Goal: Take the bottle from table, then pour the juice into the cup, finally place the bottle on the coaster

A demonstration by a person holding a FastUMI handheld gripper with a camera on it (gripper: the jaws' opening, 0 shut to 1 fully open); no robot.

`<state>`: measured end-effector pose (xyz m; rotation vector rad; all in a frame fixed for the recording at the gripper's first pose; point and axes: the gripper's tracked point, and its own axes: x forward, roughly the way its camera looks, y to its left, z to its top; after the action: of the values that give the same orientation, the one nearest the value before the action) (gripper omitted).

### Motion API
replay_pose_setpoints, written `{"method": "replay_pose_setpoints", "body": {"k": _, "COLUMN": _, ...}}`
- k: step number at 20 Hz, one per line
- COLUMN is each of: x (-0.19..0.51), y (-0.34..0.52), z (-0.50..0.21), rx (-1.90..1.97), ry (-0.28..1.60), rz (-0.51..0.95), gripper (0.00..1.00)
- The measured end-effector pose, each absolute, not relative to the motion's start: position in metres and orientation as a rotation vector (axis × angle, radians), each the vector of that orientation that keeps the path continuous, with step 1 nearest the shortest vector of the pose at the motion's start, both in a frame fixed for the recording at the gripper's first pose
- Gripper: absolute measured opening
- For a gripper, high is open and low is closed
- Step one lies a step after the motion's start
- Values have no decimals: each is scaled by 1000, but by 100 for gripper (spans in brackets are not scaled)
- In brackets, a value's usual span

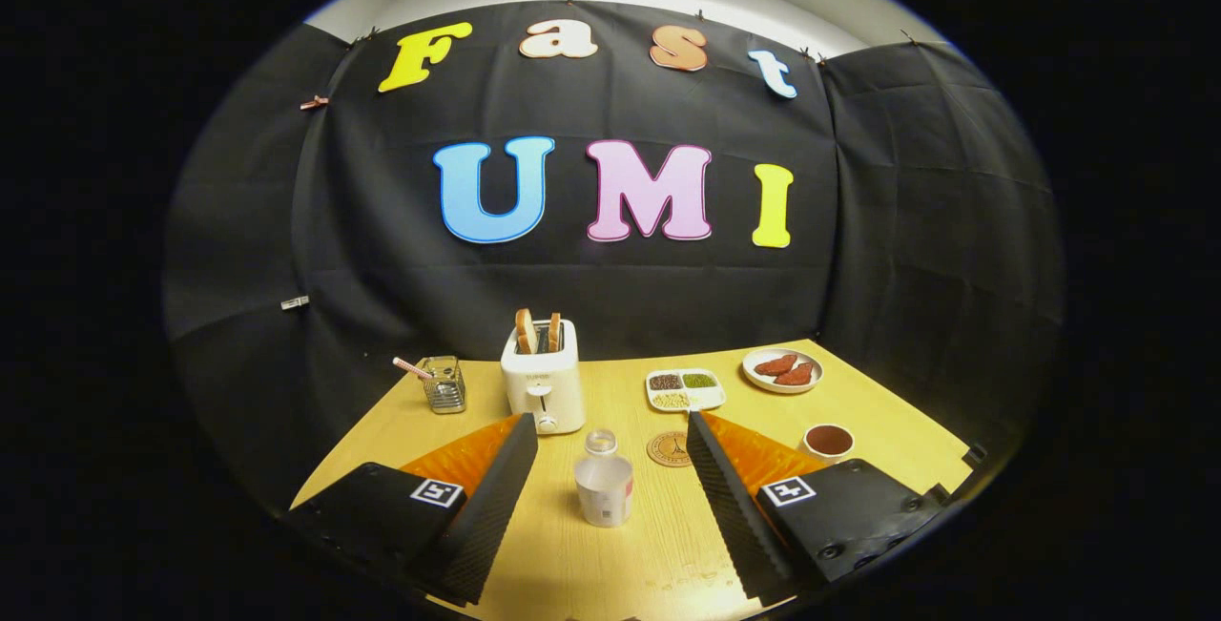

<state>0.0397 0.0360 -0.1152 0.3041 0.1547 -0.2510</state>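
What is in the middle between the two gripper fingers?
In the gripper view, the bottle stands upright on the table between the open gripper's fingers, touching neither. The coaster lies just beyond it.

One bottle [603,486] between the spread tongs [610,468], untouched. One coaster [669,448]. One cup [828,442]. One toaster [543,386] with two bread slices [526,330]. One three-part tray [685,389]. One plate [782,371] with two reddish pieces. One wire holder [444,383]. All on one surface [658,545].
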Motion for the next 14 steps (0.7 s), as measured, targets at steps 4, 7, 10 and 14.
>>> {"method": "replay_pose_setpoints", "body": {"k": 4, "x": 47, "y": 42, "z": -140, "rx": 297, "ry": 176, "rz": -259, "gripper": 97}}
{"method": "replay_pose_setpoints", "body": {"k": 7, "x": 56, "y": 43, "z": -158, "rx": 315, "ry": 184, "rz": -282, "gripper": 97}}
{"method": "replay_pose_setpoints", "body": {"k": 10, "x": 74, "y": 48, "z": -180, "rx": 339, "ry": 192, "rz": -277, "gripper": 97}}
{"method": "replay_pose_setpoints", "body": {"k": 14, "x": 94, "y": 54, "z": -208, "rx": 370, "ry": 209, "rz": -274, "gripper": 98}}
